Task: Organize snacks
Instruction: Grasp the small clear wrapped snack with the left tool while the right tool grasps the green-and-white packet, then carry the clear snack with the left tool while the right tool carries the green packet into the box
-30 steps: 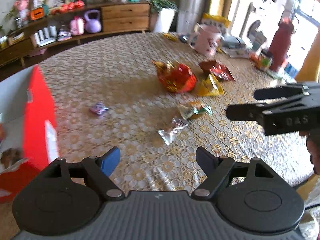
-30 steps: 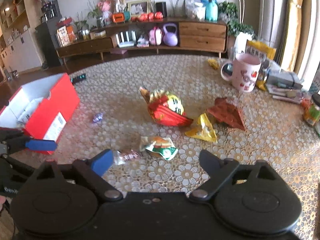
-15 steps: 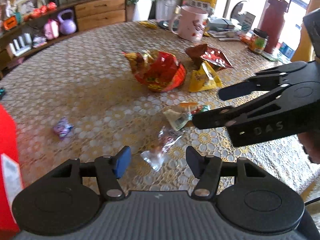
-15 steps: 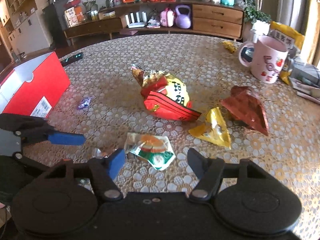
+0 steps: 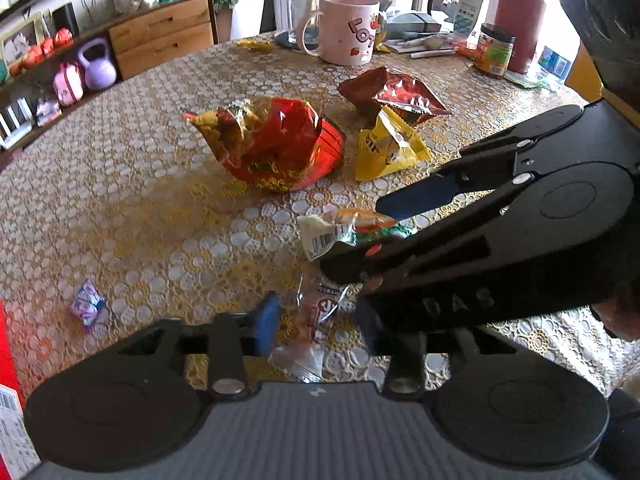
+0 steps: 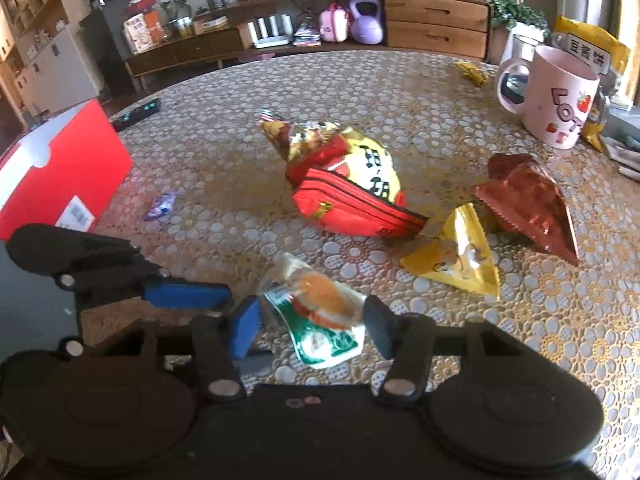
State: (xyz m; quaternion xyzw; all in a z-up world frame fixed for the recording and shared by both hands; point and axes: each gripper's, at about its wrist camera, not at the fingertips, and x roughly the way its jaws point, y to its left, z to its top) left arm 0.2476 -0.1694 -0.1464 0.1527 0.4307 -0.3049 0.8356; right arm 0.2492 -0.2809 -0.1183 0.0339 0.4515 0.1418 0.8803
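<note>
My left gripper is open, with a clear red-printed wrapper lying on the table between its fingers. My right gripper is open around a white, green and orange snack packet, which also shows in the left wrist view. Neither pair of fingers has closed on its snack. A big red and yellow snack bag, a yellow triangular packet, a brown foil bag and a small purple candy lie farther out. The red box stands at the left.
A pink mug, a jar and a dark red bottle stand at the table's far right with papers. A remote lies behind the box. Each gripper crowds the other's view.
Both grippers moved forward and down to the table and narrowed. The left now straddles the clear wrapper, the right straddles the green and orange packet. The two grippers came closer together.
</note>
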